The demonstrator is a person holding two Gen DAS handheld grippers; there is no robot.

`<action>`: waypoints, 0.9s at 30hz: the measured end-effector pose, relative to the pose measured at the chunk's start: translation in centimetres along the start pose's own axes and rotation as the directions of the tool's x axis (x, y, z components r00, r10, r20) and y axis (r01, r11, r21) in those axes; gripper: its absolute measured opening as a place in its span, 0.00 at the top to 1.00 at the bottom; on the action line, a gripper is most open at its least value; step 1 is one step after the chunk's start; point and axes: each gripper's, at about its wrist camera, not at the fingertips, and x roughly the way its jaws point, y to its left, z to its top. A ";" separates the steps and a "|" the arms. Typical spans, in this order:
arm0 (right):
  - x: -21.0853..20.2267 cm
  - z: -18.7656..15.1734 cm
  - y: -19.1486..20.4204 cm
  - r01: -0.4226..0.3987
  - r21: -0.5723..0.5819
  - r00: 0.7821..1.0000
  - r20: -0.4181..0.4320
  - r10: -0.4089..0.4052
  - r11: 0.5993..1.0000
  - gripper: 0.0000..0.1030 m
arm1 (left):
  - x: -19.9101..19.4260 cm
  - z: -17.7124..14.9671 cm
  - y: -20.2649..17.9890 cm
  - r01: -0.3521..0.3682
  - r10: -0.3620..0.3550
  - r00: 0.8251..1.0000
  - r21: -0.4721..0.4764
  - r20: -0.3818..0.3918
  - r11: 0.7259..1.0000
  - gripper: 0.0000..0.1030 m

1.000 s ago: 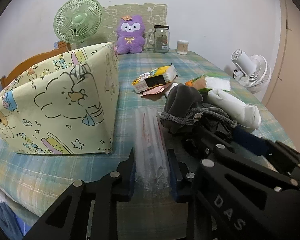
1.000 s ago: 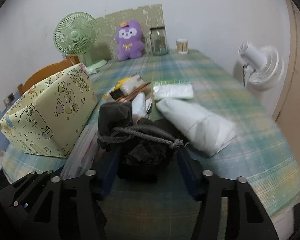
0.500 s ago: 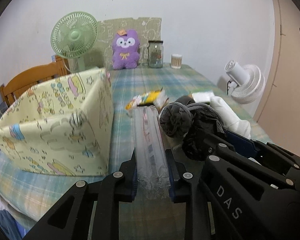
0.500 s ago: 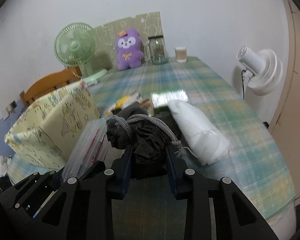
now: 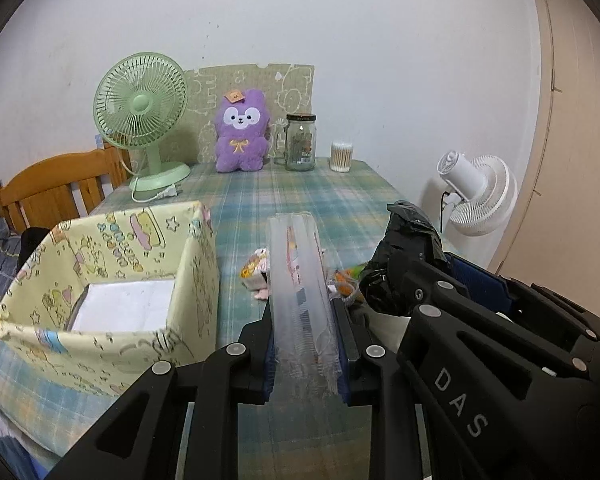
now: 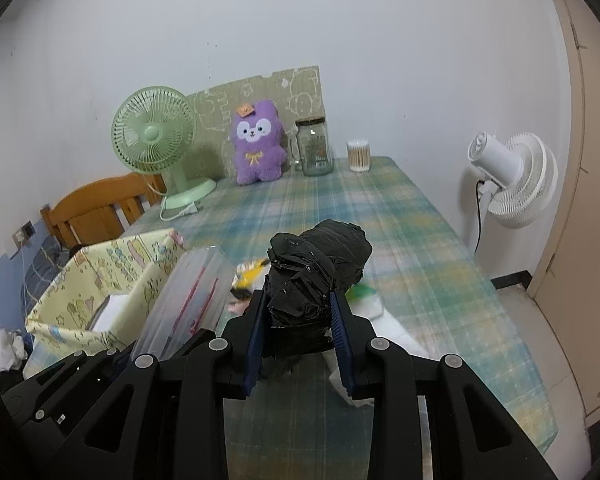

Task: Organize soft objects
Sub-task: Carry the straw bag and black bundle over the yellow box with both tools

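Holding both loads off the counter [image 5: 300,196], I have my left gripper [image 5: 306,344] clamped on the clear plastic packet [image 5: 298,280], whose long axis runs straight ahead, and my right gripper [image 6: 298,338] clamped on the black bundle [image 6: 316,276]. My target, I judge, is the yellow fabric bin [image 5: 100,280], lying left of both and nearer my left hand.

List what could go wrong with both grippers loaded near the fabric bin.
The clear plastic pack juts far beyond the left gripper; pinched only near its end, it might slip or catch the yellow fabric bin wall. The right gripper with its black bundle sits close beside, so the two could collide.
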 end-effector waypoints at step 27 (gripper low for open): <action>-1.5 5.5 3.5 -0.002 -0.050 0.998 0.057 0.005 0.999 0.66 | -1.8 5.1 2.4 -0.017 0.017 0.999 0.014 0.047 1.000 0.78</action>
